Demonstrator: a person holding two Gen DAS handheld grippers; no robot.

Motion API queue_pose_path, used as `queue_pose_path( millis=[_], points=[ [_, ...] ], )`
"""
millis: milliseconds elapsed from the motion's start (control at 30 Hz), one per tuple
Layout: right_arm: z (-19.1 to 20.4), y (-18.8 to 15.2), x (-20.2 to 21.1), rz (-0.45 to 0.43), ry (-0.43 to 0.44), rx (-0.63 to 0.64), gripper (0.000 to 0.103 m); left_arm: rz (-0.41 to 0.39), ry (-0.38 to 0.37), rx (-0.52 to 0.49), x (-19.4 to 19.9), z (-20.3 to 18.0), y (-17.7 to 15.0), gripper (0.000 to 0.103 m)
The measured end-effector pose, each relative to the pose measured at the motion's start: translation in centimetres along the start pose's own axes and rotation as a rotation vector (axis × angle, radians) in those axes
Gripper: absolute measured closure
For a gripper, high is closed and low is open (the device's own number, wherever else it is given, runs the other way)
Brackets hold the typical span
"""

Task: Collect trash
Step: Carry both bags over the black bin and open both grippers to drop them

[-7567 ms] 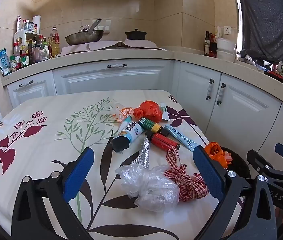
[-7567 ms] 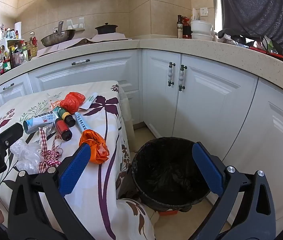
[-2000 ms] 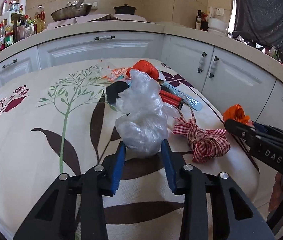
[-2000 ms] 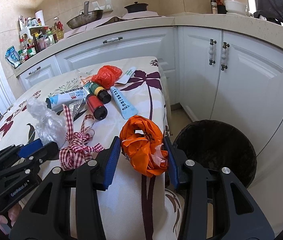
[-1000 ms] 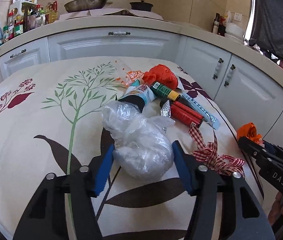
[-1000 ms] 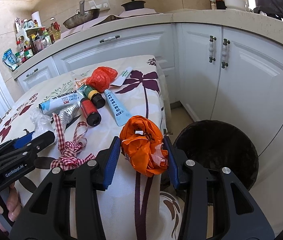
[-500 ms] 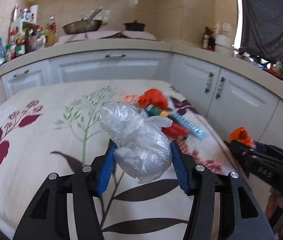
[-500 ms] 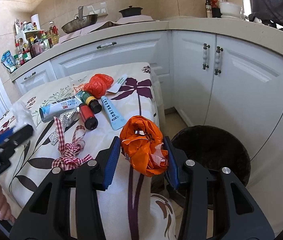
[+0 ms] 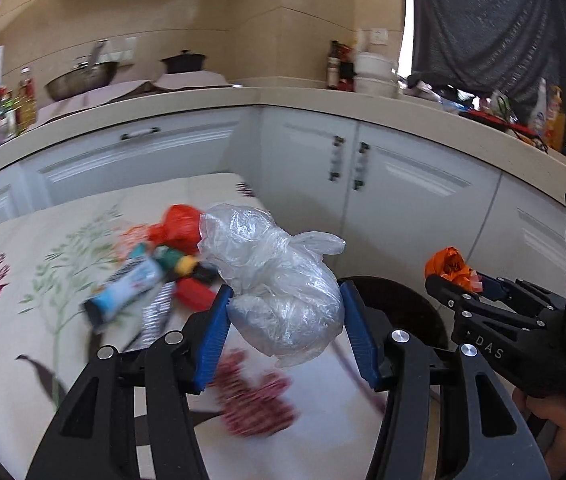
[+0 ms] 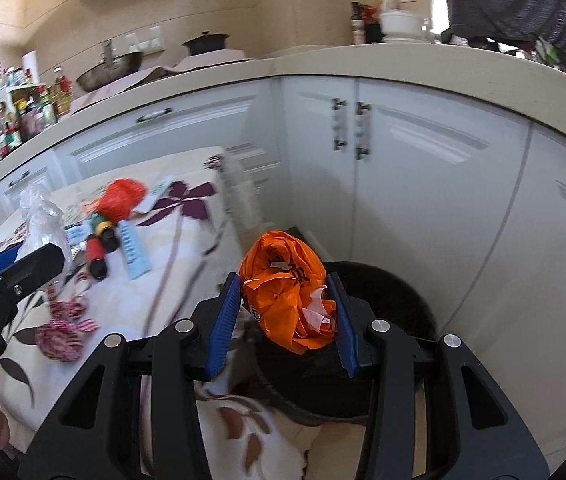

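Note:
My left gripper (image 9: 285, 330) is shut on a crumpled clear plastic bag (image 9: 279, 292) and holds it in the air above the table's right edge. My right gripper (image 10: 289, 314) is shut on a crumpled orange plastic bag (image 10: 287, 304) and holds it over the near rim of the black trash bin (image 10: 395, 292). The bin (image 9: 399, 312) also shows in the left wrist view, beyond the clear bag. In the left wrist view the right gripper (image 9: 449, 276) with the orange bag (image 9: 447, 264) is at the right.
On the floral tablecloth (image 10: 179, 248) lie a red bag (image 10: 121, 198), tubes (image 10: 133, 250), small bottles (image 10: 99, 256), a foil strip and a red checked ribbon (image 10: 63, 332). White cabinets (image 10: 403, 168) and a counter wrap around behind the bin.
Both grippers have swung right toward the bin with their bags. The clear bag is lifted higher off the table; the orange bag now hangs over the bin's rim.

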State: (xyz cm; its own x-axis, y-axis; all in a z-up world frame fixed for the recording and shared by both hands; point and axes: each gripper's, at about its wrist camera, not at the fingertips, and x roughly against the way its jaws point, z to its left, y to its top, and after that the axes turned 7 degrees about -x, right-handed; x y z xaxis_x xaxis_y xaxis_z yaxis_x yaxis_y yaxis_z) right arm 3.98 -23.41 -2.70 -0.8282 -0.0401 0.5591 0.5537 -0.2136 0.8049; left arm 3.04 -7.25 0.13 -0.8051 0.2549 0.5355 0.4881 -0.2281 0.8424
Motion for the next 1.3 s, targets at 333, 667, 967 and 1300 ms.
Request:
queue_pose_path(
  millis=[333, 667, 967, 1300],
  points=[
    [-4.9, 1.4, -0.8, -0.014, -0.049, -0.054, 0.061, 0.055, -0.016, -0.036, -3.8, -4.6, 1.9, 0.049],
    [-8.1, 2.0, -2.1, -0.011, -0.065, -0.091, 0.061, 0.112, -0.014, -0.063, -7.6, -8.5, 3.2, 0.049],
    [-8.9, 2.5, -3.8, 0.002, -0.078, -0.112, 0.050, 0.145, -0.028, -0.080, -9.9, -9.6, 3.3, 0.035],
    [-8.3, 3.0, -2.2, -0.024, -0.096, -0.117, 0.047, 0.103, -0.039, -0.038, -7.5, -7.4, 4.1, 0.028]
  ],
)
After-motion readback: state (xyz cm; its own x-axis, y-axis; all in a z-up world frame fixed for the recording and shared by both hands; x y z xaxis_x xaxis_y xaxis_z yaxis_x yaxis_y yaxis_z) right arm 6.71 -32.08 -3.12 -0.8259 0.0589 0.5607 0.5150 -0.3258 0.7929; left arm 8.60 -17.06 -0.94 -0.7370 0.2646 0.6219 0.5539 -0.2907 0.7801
